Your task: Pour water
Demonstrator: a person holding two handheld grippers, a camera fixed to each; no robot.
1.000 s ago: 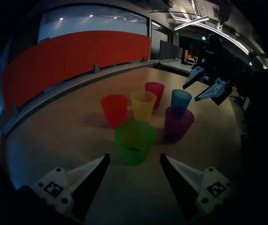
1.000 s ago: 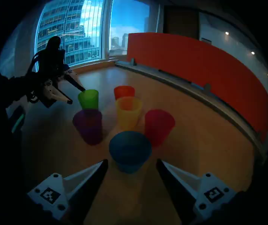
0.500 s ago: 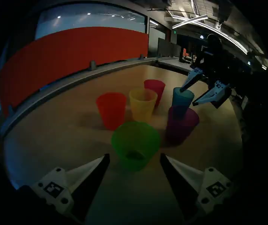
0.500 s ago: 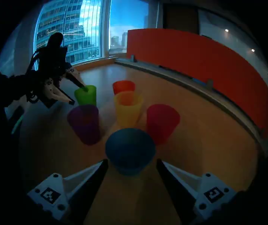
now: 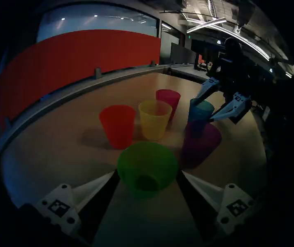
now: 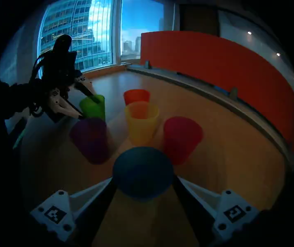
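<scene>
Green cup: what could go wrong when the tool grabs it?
The left tool, open around the green cup, might knock the purple cup or the red cup, which stand close by. If it closes off-centre, the green cup could tip over.

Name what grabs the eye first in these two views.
Six bright cups stand clustered on the wooden table. The green cup sits between the open fingers of the left gripper, and the blue cup between those of the right gripper. A long red wall panel runs behind the cups, and sunlit towers fill the window.
</scene>
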